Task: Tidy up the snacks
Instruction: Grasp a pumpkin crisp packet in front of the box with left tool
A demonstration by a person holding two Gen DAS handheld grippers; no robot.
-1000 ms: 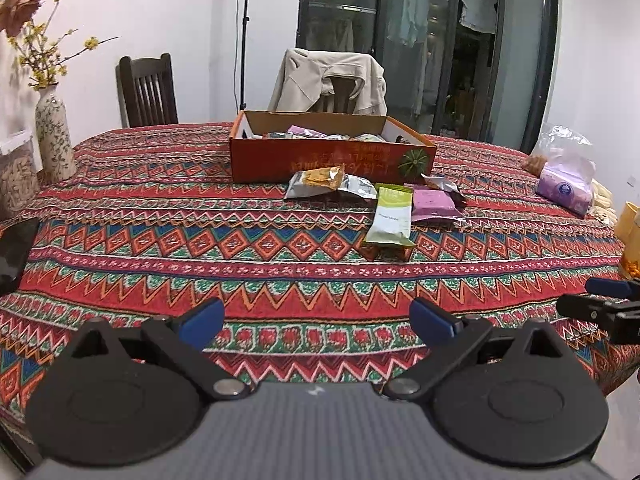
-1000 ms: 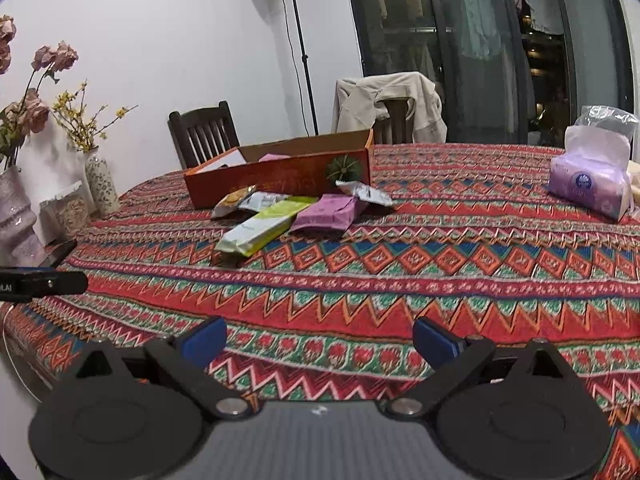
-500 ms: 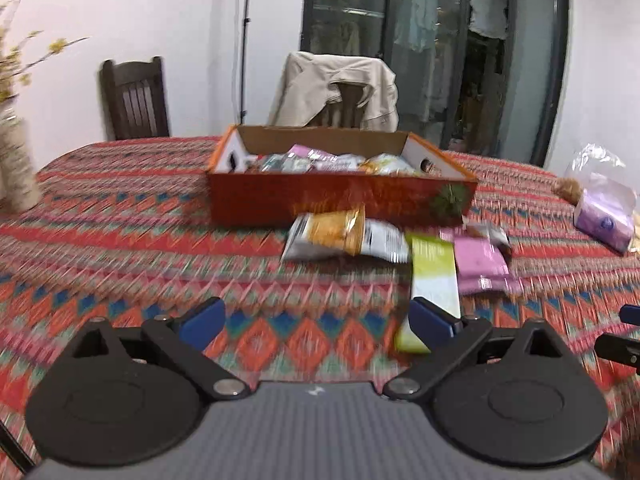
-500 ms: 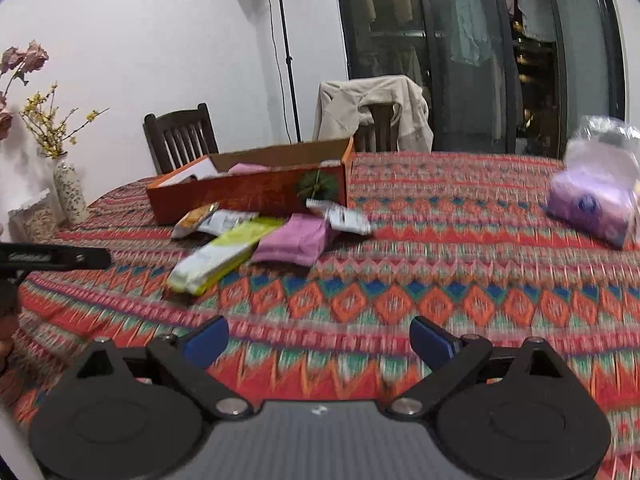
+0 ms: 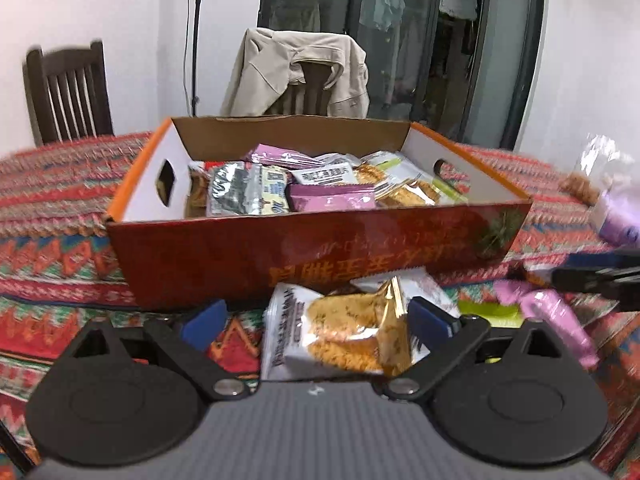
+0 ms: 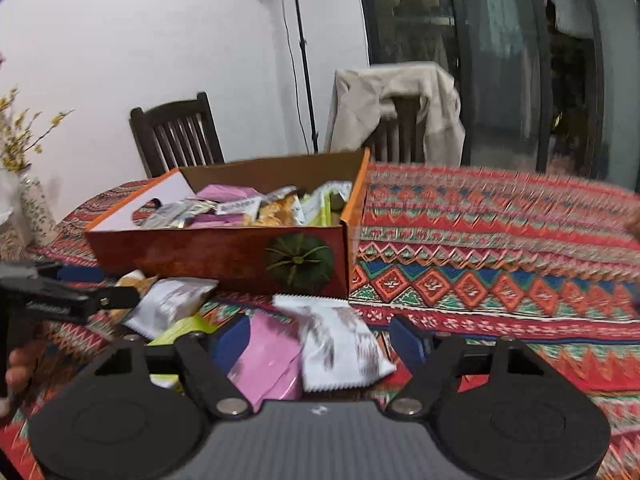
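Your left tool (image 5: 316, 318) is closing around the light, crinkly white-and-gold biscuit packet (image 5: 340, 330) on the tabletop before the orange cardboard box (image 5: 304, 252), your right tool (image 6: 320, 338) around the pink (image 6: 268, 360) and white (image 6: 340, 340) foil packets; pinch mid-body, gently.

I am looking at a woven cloth tablecloth (image 5: 60, 208), matt and coarse, lying under a cardboard box (image 5: 304, 248) with a glossy printed front and plain brown paper inside. Shiny plastic-film wrappers are catching the light: a cracker packet (image 5: 340, 332) and a pink packet (image 6: 272, 356). My gripper fingers (image 5: 160, 344) are showing matt black plastic with metal rivets.
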